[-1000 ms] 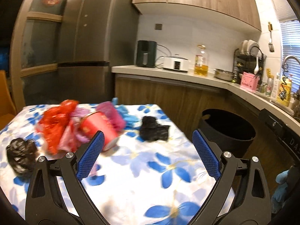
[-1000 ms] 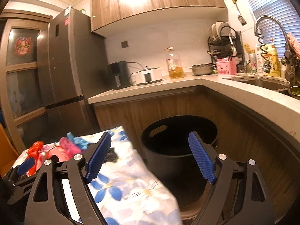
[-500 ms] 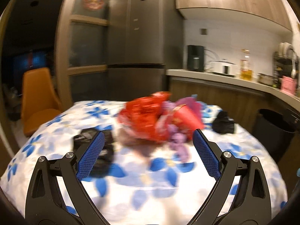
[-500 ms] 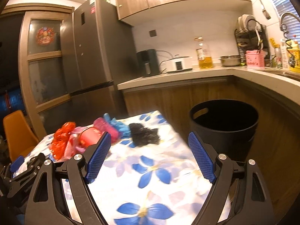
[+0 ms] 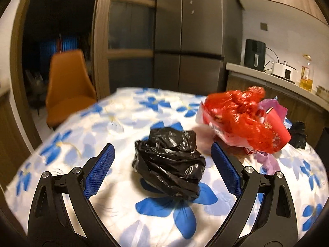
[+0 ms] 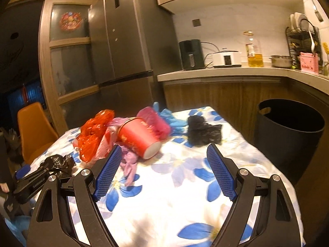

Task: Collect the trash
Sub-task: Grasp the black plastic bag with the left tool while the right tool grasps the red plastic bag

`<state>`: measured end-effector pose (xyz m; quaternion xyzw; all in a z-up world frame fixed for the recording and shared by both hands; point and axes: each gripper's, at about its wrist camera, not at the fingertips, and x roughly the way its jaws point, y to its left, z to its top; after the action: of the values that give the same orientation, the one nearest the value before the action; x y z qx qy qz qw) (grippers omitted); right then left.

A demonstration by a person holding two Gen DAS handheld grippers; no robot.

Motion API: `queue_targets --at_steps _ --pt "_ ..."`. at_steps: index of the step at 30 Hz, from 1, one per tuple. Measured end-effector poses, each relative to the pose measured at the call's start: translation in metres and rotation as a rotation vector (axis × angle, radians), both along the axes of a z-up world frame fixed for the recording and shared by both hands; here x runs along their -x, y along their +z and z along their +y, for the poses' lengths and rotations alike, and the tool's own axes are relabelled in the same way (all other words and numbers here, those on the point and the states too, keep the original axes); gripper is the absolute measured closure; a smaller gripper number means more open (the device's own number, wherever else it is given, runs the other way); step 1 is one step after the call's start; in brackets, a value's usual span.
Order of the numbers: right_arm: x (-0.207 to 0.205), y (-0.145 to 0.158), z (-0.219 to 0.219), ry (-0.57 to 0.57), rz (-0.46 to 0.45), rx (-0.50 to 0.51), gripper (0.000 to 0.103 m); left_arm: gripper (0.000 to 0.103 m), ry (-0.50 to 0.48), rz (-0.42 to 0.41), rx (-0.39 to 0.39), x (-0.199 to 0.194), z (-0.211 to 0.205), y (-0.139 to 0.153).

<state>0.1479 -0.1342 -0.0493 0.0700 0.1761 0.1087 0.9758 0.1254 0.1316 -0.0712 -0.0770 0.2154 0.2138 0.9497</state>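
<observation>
Left wrist view: your left gripper [image 5: 162, 162] stands wide apart and empty, its blue pads either side of a crumpled black plastic bag [image 5: 169, 162] at frame centre, which lies on the flowered tablecloth [image 5: 127, 115]; whether the pads reach level with the bag or stop short of it cannot be told from this angle. The bag looks light, soft and glossy, so judge it compressible and somewhat slippery; take hold across the bulk of the wad at mid-height rather than on a loose fold, since a single film layer may slide out of the pads; nothing about it appears fragile. At right of frame sits the remaining pile: a red net bag [image 5: 240, 113] over a red paper cup [image 5: 275, 125], with pink film beneath and a smaller black wad [image 5: 298, 131] at the far right edge.

Right wrist view: your right gripper [image 6: 163, 170] is likewise wide and holds nothing, hanging above the cloth at lower centre; the red paper cup [image 6: 137, 138] lies on its side just beyond the left pad, open mouth away from you, stiff but crushable, best taken across the wall near the base; blue gloves [image 6: 168, 117] and the smaller black wad [image 6: 202, 131] lie behind it; the black bin [image 6: 287, 131] stands off the table at right of frame, mouth open.
</observation>
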Motion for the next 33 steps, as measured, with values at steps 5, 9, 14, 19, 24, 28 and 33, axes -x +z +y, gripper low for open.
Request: queue_targets --at_steps 5,9,14,19,24,28,33 --pt "-0.014 0.000 0.019 0.028 0.002 0.004 0.021 0.044 -0.039 0.084 0.109 -0.017 0.015 -0.015" --pt "-0.022 0.000 0.035 0.065 0.008 0.007 0.021 0.072 -0.082 0.086 0.175 -0.018 0.020 -0.021" --pt "-0.028 -0.002 0.068 0.162 0.016 0.013 0.021 0.089 -0.112 0.040 0.219 -0.012 0.025 -0.019" --pt "-0.034 -0.006 0.099 0.240 0.020 0.033 0.028 0.090 -0.124 -0.021 0.220 0.010 0.025 -0.004" --pt "-0.043 -0.012 0.119 0.263 0.034 0.053 0.039 0.090 -0.122 -0.051 0.216 0.022 0.028 0.008" --pt "-0.048 -0.017 0.125 0.264 0.054 0.070 0.054 0.090 -0.122 -0.062 0.207 0.025 0.028 0.013" --pt "-0.049 -0.025 0.128 0.283 0.076 0.084 0.074 0.090 -0.125 -0.057 0.205 0.024 0.027 0.013"
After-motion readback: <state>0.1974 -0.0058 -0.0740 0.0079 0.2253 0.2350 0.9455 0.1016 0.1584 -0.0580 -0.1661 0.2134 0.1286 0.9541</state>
